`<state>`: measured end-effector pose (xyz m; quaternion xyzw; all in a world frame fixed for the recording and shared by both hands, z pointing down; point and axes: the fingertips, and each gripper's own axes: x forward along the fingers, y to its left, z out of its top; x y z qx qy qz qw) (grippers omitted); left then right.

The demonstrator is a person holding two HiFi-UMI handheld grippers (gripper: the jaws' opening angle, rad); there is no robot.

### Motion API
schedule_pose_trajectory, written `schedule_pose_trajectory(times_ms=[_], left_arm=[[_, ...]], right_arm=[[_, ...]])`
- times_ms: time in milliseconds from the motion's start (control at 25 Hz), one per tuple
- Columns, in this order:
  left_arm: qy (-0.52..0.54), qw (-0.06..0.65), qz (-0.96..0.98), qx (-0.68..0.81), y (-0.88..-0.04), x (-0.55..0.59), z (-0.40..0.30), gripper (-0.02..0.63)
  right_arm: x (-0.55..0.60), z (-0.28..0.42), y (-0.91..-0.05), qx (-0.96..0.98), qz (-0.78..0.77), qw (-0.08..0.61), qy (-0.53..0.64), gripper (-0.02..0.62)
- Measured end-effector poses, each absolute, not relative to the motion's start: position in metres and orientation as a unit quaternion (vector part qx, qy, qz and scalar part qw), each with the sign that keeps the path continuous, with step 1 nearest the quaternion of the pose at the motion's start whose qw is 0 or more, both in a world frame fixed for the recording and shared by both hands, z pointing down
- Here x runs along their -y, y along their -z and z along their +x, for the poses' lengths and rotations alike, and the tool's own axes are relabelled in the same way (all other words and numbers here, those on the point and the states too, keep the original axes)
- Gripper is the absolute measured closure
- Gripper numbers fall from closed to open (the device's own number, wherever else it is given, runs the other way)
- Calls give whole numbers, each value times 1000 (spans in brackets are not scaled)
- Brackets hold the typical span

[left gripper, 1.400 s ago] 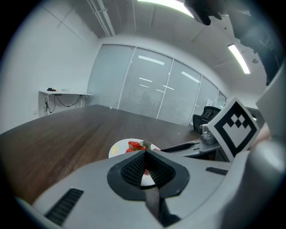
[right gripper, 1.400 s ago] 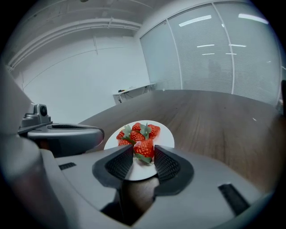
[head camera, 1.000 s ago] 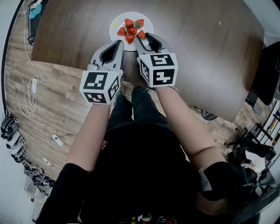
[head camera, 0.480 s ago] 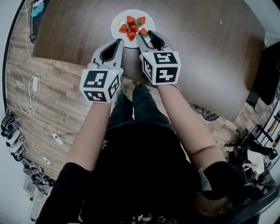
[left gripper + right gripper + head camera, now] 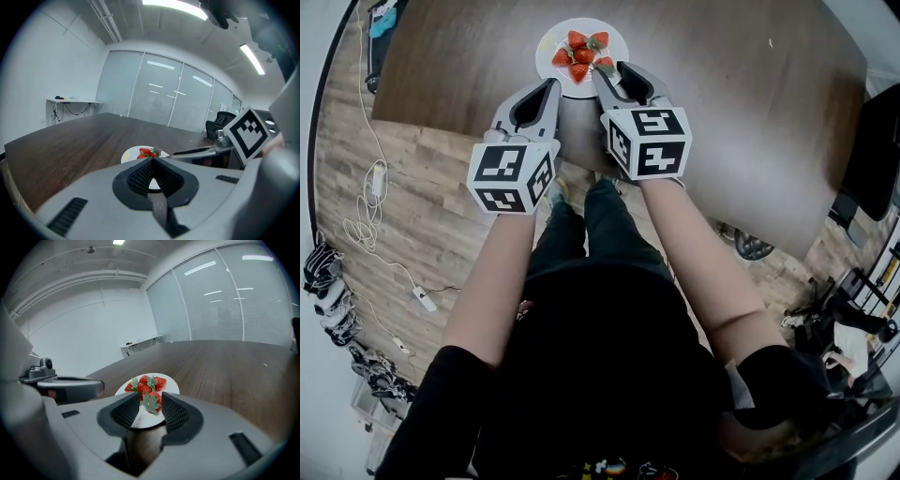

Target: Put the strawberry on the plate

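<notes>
A white plate (image 5: 547, 41) with several strawberries (image 5: 579, 52) sits near the front edge of the dark table (image 5: 722, 94). My right gripper (image 5: 602, 73) reaches over the plate's near right rim and is shut on a strawberry (image 5: 605, 64). In the right gripper view that strawberry (image 5: 153, 402) sits between the pads with its green leaves toward the camera, in front of the pile (image 5: 147, 383) on the plate (image 5: 171, 383). My left gripper (image 5: 553, 86) is shut and empty, just short of the plate's near edge. Its closed tips (image 5: 152, 159) point at the plate (image 5: 129, 154).
The brown table stretches far behind and to the right of the plate. A wooden floor with white cables (image 5: 366, 206) lies to the left. A black office chair (image 5: 224, 121) stands at the far side. The person's legs are under the table edge.
Both grippers and the plate have shifted slightly up in the head view together. Their places relative to each other have not changed.
</notes>
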<state>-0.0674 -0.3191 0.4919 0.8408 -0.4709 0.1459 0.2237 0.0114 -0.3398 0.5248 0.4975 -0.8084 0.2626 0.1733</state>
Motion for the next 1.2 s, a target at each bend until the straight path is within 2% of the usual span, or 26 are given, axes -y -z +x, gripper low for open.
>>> schedule_pose_trajectory(times_ms=[760,800,840,920,960,1200], left_arm=[[-135,195,848,473,-464,322,-67,601],[-134,193,848,475,-462,323,-68,601],[-133,192,848,476,-461,324,-69,601],[-131,189,847,479,-458,326,-71,601],[-130,186,847,480,-457,327,-72,601],[-124,176,846,487,-449,332,-75,601]], right_arm=[[330,35,-472,815,529,104,-213,456],[329,38,-469,813,534,101,-209,461],[329,41,-466,811,539,98,-204,528],[328,46,-461,808,548,94,-196,536],[328,48,-458,806,552,91,-194,562],[329,54,-445,809,555,70,-181,569]])
